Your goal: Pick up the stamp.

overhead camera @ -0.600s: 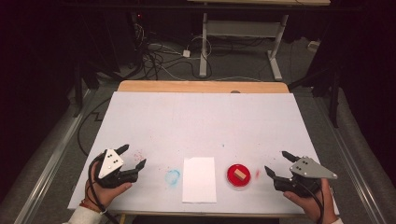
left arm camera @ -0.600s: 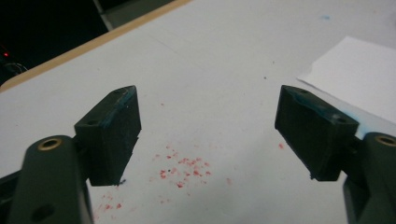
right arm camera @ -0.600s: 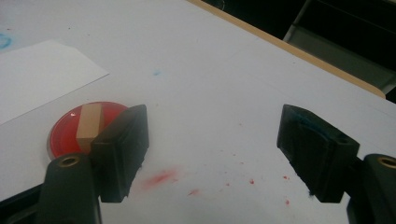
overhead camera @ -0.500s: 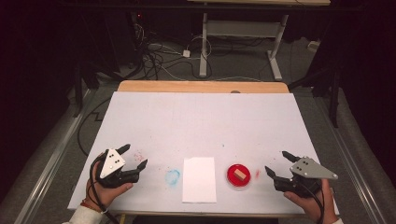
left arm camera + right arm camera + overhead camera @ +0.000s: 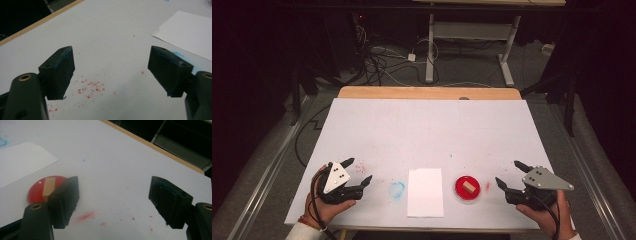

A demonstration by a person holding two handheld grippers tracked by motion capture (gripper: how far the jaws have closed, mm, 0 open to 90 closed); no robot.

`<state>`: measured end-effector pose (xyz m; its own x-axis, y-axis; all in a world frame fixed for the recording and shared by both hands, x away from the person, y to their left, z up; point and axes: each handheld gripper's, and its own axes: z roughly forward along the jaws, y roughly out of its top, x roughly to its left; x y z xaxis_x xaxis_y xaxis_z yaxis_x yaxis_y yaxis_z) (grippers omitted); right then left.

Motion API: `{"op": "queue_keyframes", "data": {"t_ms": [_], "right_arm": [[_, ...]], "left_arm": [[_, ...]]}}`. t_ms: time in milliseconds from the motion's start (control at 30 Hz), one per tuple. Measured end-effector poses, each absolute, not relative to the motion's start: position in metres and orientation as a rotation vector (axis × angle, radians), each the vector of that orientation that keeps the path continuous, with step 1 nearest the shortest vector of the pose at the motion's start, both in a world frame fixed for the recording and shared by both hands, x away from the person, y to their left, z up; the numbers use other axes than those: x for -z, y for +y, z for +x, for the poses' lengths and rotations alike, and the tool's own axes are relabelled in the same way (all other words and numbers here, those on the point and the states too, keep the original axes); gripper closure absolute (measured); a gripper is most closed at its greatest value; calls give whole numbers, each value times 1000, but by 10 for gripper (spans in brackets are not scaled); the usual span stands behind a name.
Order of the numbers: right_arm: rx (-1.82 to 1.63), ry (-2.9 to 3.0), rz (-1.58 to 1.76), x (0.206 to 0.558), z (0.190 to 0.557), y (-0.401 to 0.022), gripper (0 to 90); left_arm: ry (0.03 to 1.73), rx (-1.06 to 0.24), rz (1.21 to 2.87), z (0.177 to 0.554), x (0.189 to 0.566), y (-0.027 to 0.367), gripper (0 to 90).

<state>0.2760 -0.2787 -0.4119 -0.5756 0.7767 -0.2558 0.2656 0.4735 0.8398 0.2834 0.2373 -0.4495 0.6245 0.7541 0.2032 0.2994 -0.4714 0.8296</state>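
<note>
A round red dish [image 5: 467, 188] with a small tan wooden block [image 5: 469, 186] in it lies near the front of the white table [image 5: 427, 135]. Left of the dish is a white sheet of paper [image 5: 426, 192]. My right gripper [image 5: 511, 175] rests open at the front right, an arm's gap to the right of the dish. In the right gripper view the red dish [image 5: 40, 191] and tan block [image 5: 48, 185] show behind the left jaw, and nothing is between the jaws [image 5: 113, 203]. My left gripper [image 5: 358, 171] is open at the front left, empty [image 5: 110, 72].
A blue smudge [image 5: 396, 189] marks the table between the left gripper and the paper. Red specks [image 5: 91, 87] lie under the left gripper and a red smear [image 5: 85, 216] under the right. A wooden edge [image 5: 427, 92] borders the far side, with cables and a desk frame on the floor behind.
</note>
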Motion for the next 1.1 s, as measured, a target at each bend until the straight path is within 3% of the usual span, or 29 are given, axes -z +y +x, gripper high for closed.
{"op": "queue_keyframes", "data": {"t_ms": [267, 400, 800, 967, 1100], "right_arm": [[-1031, 2216, 831, 393, 282, -270, 262], [-972, 2341, 817, 387, 289, -252, 340], [-797, 2592, 838, 418, 309, -206, 464], [-766, 2626, 830, 427, 314, -197, 602], [-725, 2644, 837, 434, 318, -194, 635]], "left_arm": [[848, -707, 2084, 289, 456, 237, 210], [844, -699, 2092, 290, 457, 236, 211], [845, -701, 2099, 290, 457, 236, 211], [846, -695, 2102, 290, 458, 236, 211], [847, -694, 2105, 290, 458, 236, 211]]}}
